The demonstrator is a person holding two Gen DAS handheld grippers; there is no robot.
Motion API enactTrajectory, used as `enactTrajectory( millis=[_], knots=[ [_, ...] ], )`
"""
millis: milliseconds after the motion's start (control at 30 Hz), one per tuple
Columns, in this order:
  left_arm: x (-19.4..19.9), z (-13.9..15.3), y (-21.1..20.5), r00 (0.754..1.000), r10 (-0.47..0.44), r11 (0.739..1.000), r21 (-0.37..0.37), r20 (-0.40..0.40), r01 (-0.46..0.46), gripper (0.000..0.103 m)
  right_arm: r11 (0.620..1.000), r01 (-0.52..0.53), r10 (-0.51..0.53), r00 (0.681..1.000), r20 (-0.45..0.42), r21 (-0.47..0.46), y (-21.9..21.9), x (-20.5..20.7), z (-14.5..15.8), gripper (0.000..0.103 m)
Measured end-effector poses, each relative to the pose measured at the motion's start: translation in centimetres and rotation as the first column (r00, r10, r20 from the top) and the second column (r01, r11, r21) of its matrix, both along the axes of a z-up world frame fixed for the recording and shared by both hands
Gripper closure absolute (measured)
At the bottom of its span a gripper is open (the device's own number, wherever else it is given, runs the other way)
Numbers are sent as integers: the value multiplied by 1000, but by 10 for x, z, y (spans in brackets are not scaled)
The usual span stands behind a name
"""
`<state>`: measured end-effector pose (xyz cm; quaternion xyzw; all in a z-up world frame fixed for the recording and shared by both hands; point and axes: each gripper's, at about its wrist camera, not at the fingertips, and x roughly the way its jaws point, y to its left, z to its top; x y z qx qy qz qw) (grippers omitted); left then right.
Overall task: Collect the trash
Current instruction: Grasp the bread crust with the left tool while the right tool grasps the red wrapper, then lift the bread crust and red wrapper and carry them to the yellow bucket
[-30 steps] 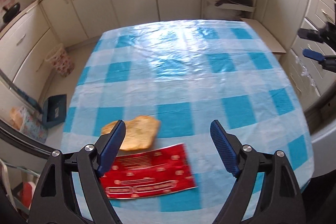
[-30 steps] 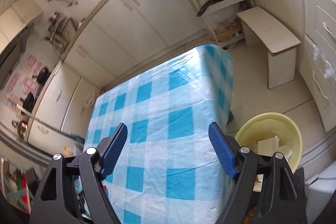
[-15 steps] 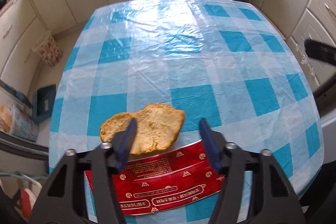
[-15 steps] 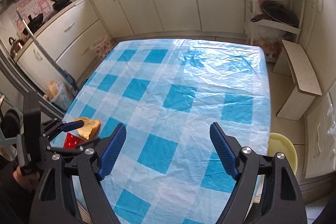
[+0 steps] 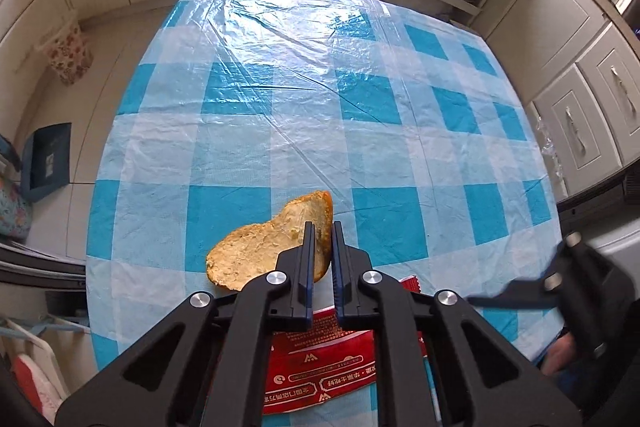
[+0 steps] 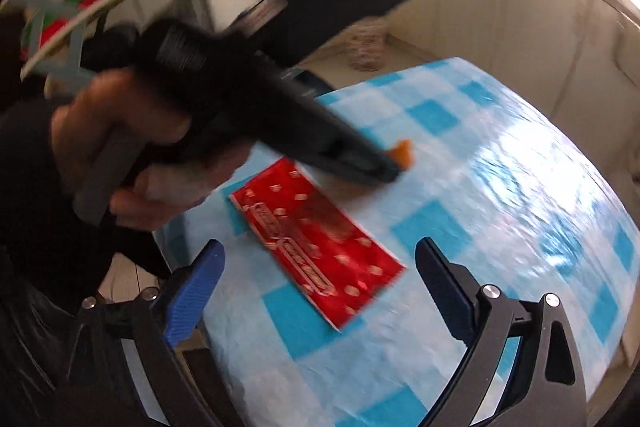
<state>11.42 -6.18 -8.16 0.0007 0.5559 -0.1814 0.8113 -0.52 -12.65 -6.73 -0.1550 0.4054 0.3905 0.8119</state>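
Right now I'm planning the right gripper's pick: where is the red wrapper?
In the right wrist view the red wrapper lies flat near the table's corner, ahead of the right gripper.

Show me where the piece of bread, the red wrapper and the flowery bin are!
piece of bread (image 5: 256,253): left wrist view, on its pale crumb.
red wrapper (image 6: 320,243): right wrist view, middle of its printed face.
flowery bin (image 5: 70,57): left wrist view, on its patterned side.

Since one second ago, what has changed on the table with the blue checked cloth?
The left gripper came forward and shut on the toasted bread slice. The right gripper swung round to the flat red foil wrapper, jaws opening, nothing between them. The wrapper and checked tablecloth stayed put.
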Motion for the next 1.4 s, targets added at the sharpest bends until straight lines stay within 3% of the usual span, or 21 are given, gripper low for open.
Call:
enactTrajectory(
  millis=[333,433,567,700,767,900,1000,1133,1233,1400],
  knots=[
    [12,18,57,993,117,988,-104,12,-115,95,995,-97,95,993,-74,-20,44,36,-32,11],
    [12,21,70,990,139,983,-122,12,-137,95,990,-139,133,982,-133,-37,55,42,-45,10],
    [11,22,78,988,151,980,-132,11,-149,95,973,-200,193,979,-67,-115,68,28,-50,9],
    [11,22,76,989,146,981,-132,11,-143,95,981,-156,147,985,-85,-112,64,34,-54,9],
    [11,22,72,990,137,983,-124,13,-135,95,986,-119,110,990,-86,-113,53,39,-52,17],
    [11,15,67,992,127,987,-100,-5,-127,95,993,-5,-6,996,-91,-116,24,55,-48,66],
    [13,2,65,989,140,988,-64,-41,-143,95,990,65,-78,992,-99,-128,5,60,-47,82],
    [17,-16,72,976,180,979,-73,-124,-190,89,978,138,-154,983,-97,-153,-18,57,-46,83],
    [20,-23,82,961,211,962,-137,-179,-236,82,970,182,-199,975,-99,-160,-33,56,-45,84],
    [20,-24,82,954,234,949,-172,-186,-266,74,964,210,-228,969,-96,-165,-60,56,-38,84]
  ],
)
